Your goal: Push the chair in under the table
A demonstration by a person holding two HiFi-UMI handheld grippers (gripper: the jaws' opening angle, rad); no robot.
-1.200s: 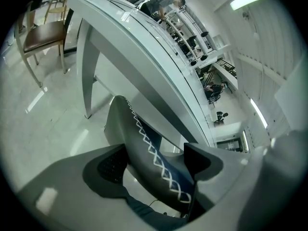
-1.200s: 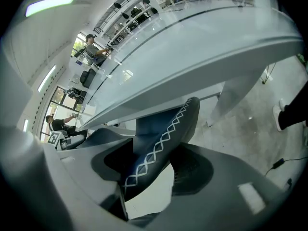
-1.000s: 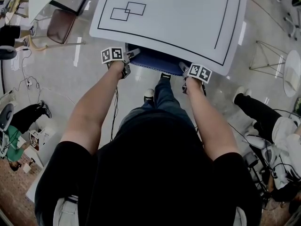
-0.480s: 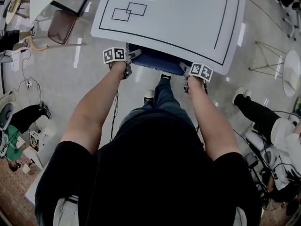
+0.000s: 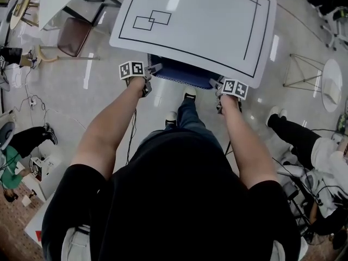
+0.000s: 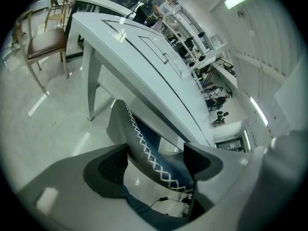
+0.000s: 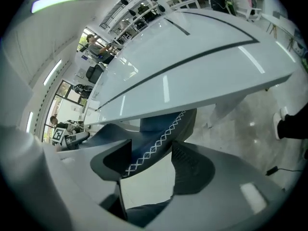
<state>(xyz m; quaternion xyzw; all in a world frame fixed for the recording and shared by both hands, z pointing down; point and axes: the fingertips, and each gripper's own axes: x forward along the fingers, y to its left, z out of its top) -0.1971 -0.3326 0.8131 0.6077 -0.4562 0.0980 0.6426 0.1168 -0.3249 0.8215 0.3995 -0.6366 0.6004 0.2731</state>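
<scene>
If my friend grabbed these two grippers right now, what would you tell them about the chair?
Left gripper: jaws closed across the top edge of the chair backrest, on its left end.
Right gripper: jaws closed on the same edge, on the right end.
Done: the seat is hidden under the white table. Only the blue backrest shows at the table's near edge.
Left: probably just a small, even push with both grippers if the backrest isn't yet against the table, then open the jaws and back away.
</scene>
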